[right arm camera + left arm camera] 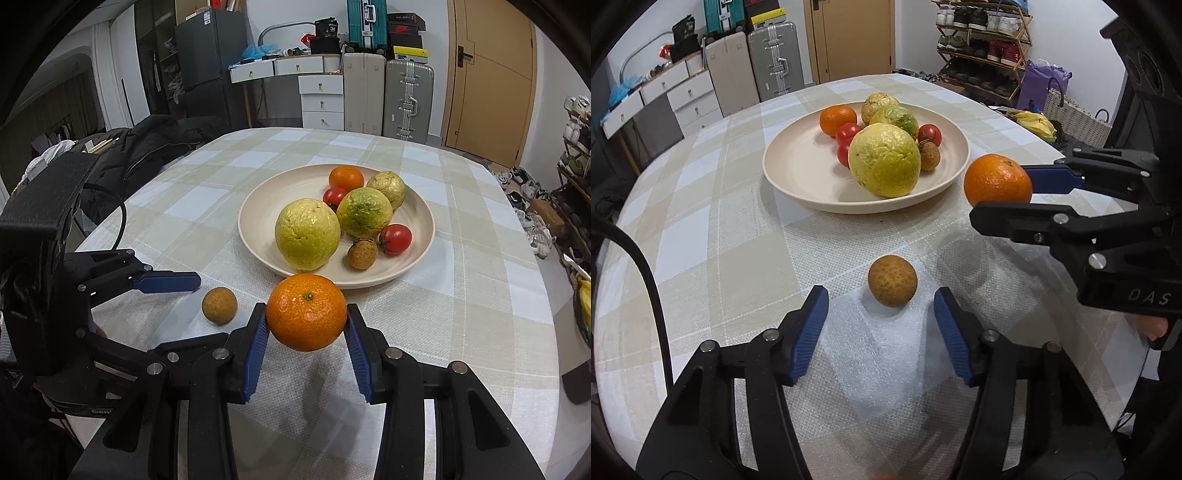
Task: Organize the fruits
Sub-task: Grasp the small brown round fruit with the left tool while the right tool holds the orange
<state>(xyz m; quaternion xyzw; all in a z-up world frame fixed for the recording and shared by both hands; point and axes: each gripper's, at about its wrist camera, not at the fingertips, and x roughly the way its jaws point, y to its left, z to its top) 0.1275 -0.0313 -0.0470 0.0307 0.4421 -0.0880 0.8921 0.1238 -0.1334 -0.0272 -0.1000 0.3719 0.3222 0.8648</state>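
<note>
Tangerine point(306, 312), glossy orange with green stem scar, dimpled skin.

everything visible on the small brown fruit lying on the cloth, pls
The brown fruit is small, round, tan with fine speckles and a rough, dull skin, looking whole. It lies alone on the checked cloth, short of the plate, between the open left tongs. Neither blue pad touches it; only the cloth does.
</note>
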